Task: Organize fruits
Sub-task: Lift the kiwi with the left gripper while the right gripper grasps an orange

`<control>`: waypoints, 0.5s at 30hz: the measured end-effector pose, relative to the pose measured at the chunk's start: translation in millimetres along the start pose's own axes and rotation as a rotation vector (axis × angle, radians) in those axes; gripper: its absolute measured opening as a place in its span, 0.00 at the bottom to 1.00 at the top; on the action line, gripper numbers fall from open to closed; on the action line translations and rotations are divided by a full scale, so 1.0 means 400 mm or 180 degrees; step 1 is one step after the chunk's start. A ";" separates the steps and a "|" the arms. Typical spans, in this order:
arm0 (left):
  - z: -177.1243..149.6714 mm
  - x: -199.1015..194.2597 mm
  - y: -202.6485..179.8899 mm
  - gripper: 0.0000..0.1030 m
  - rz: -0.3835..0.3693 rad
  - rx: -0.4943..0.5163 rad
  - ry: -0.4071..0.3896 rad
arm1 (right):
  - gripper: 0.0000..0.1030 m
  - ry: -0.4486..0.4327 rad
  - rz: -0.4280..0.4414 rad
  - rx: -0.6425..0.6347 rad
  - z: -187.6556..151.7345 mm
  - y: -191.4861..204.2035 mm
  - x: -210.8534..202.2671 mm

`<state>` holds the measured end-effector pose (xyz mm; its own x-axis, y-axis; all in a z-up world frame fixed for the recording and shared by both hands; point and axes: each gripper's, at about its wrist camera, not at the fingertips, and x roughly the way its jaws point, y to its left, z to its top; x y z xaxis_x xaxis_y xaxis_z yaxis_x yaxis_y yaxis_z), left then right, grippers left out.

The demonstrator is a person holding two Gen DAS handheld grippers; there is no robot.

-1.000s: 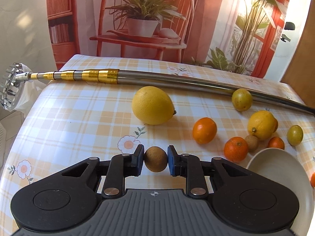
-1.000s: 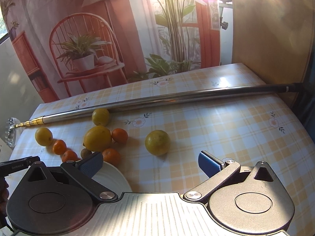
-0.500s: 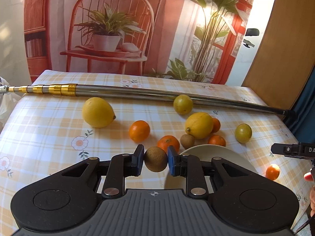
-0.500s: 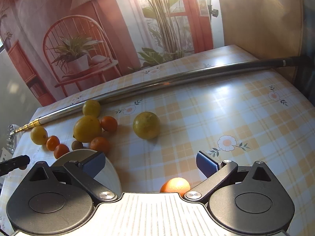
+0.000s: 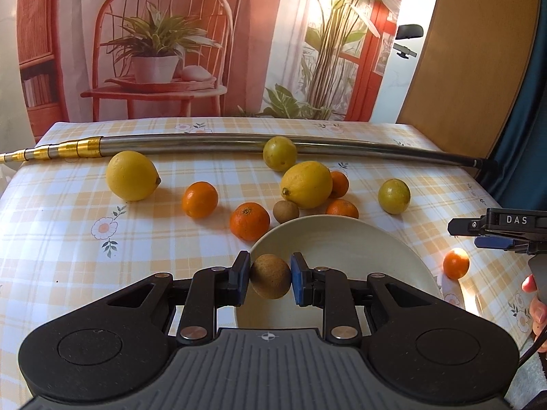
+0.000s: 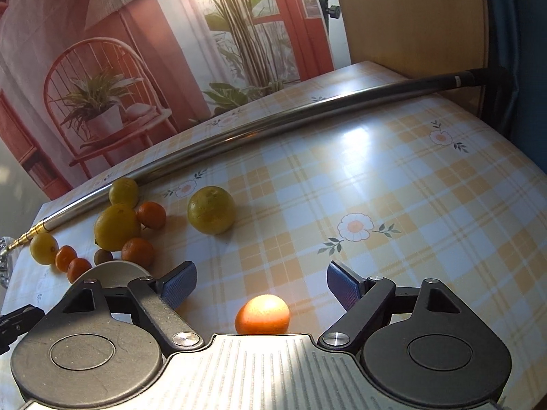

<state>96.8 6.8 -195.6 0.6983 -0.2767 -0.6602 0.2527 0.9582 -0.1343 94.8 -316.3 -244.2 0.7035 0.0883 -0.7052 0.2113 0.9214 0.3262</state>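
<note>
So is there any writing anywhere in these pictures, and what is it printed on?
"DAS" in pale letters on the black body of the right gripper, seen from the left wrist camera; the word may run on past the picture's edge.
The pictures hanging in the printed backdrop are too small and blurred to read.
No writing shows on the fruit, the plate or the tablecloth.

Strong daylight came from behind, making white glare on the glossy yellow-checked tablecloth [image 6: 376,157]. The long steel pole [image 5: 212,143] bent from fisheye distortion; focus stayed sharp.
</note>
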 end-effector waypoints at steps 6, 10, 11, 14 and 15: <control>-0.009 0.002 -0.003 0.26 -0.0010 -0.0021 0.0038 | 0.67 0.0148 -0.0092 -0.0033 -0.055 0.012 0.017; -0.020 0.006 -0.012 0.26 -0.0021 0.0006 0.0083 | 0.55 0.0110 -0.0115 -0.0144 -0.072 0.034 0.018; -0.023 0.007 -0.013 0.26 -0.0024 0.0010 0.0094 | 0.53 0.0087 -0.0111 -0.0182 -0.073 0.039 0.017; -0.028 0.010 -0.012 0.26 -0.0037 0.0010 0.0130 | 0.47 0.0062 -0.0120 -0.0236 -0.078 0.046 0.021; -0.029 0.012 -0.013 0.26 -0.0037 0.0012 0.0140 | 0.45 0.0062 -0.0125 -0.0248 -0.080 0.047 0.023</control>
<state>90.9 1.4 -206.7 0.6651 -0.2844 -0.6905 0.2634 0.9546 -0.1395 83.3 -286.0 -264.7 0.6823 0.0581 -0.7288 0.1845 0.9509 0.2485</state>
